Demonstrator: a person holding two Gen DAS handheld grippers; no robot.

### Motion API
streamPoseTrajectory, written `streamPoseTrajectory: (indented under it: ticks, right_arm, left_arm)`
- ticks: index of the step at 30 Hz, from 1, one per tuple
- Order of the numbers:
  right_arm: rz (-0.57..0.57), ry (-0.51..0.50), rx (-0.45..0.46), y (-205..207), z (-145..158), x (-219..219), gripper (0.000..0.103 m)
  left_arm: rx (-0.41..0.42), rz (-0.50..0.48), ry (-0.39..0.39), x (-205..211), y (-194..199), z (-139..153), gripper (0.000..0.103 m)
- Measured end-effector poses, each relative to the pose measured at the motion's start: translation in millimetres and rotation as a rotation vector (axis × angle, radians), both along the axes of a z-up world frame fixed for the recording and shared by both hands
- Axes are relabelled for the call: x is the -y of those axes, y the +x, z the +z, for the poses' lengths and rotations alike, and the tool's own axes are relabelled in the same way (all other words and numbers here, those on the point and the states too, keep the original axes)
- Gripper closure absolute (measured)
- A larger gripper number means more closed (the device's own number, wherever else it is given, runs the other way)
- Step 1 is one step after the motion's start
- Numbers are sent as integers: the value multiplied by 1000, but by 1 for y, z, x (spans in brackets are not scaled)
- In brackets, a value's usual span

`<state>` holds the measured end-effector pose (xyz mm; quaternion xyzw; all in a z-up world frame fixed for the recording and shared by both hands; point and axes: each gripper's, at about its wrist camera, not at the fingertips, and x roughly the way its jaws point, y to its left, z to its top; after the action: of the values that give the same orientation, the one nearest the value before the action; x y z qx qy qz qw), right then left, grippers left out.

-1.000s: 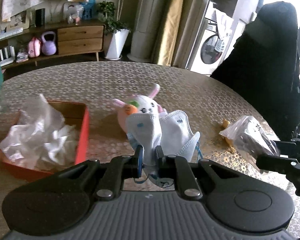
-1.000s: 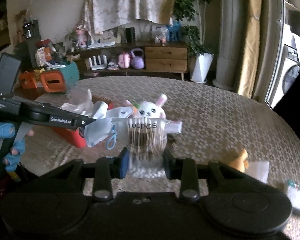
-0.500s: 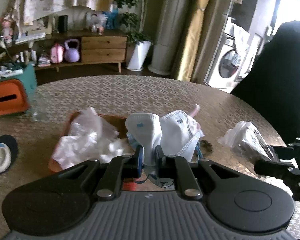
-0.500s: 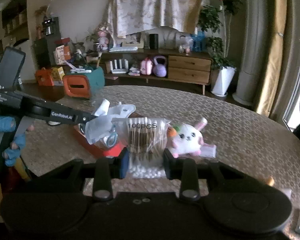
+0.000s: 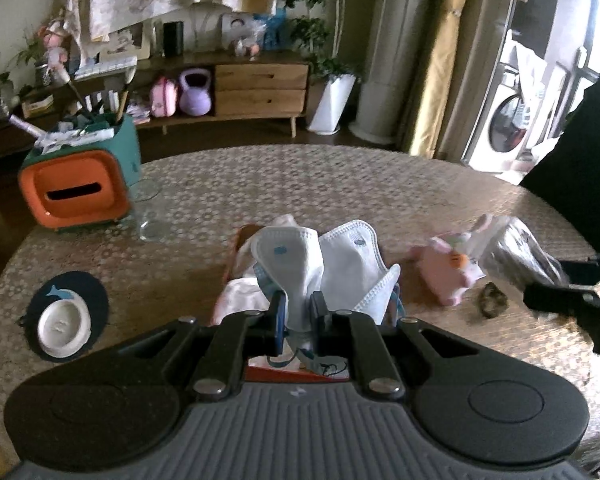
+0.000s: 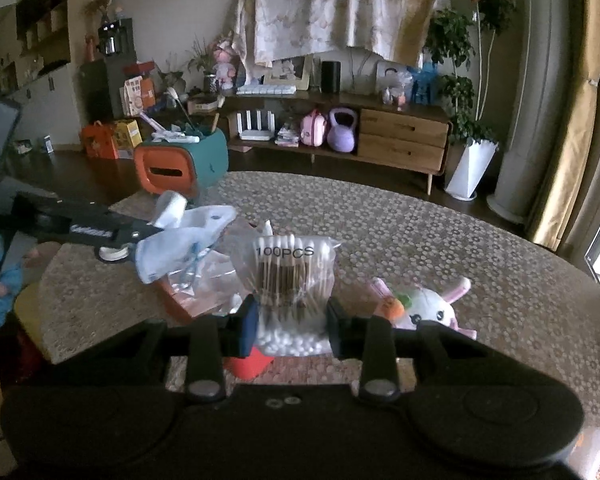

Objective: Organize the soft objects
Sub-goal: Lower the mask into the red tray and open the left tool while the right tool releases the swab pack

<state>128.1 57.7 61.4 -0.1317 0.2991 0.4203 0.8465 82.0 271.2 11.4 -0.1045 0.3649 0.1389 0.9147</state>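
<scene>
Our left gripper (image 5: 299,316) has its fingers pinched on white face masks (image 5: 324,264) above the red tray (image 6: 180,304), our right gripper (image 6: 291,322) clamps a cotton-swab bag (image 6: 290,276), and the plush rabbit (image 6: 424,306) lies just right on the surface (image 6: 420,240).

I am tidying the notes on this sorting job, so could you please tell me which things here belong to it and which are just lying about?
Part of the job:
- face masks, held in the left gripper
- cotton swab bag, held in the right gripper
- plush bunny
- red tray

Just lying about:
- tissue box
- empty glass
- coaster with white dish
</scene>
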Motion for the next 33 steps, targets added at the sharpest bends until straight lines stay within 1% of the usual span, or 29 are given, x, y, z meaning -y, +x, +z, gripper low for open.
streamPoseTrajectory:
  ticks: [5, 9, 17, 22, 25, 27, 29, 33]
  right_arm:
    - [-10, -32, -42, 27, -17, -30, 69]
    - [-20, -75, -56, 42, -34, -56, 69]
    - [-29, -156, -81, 65, -66, -100, 69]
    - [-20, -189, -103, 73, -84, -118, 69]
    - [-13, -213, -117, 76, -96, -126, 69]
    - [-11, -235, -118, 77, -102, -131, 69]
    - [-11, -240, -110, 77, -105, -134, 68]
    - [1, -249, -99, 77, -108, -140, 67]
  left_arm:
    - [-50, 7, 20, -15, 10, -15, 91]
    - [-84, 4, 31, -23, 18, -28, 91]
    - [-125, -33, 59, -21, 36, -51, 91]
    - [-152, -45, 60, -22, 48, -69, 91]
    - [-177, -43, 41, -25, 58, -80, 91]
    - [-191, -51, 53, -25, 63, -87, 91]
    - [-206, -57, 64, -25, 67, -92, 91]
    - [-226, -62, 51, -27, 72, -101, 91]
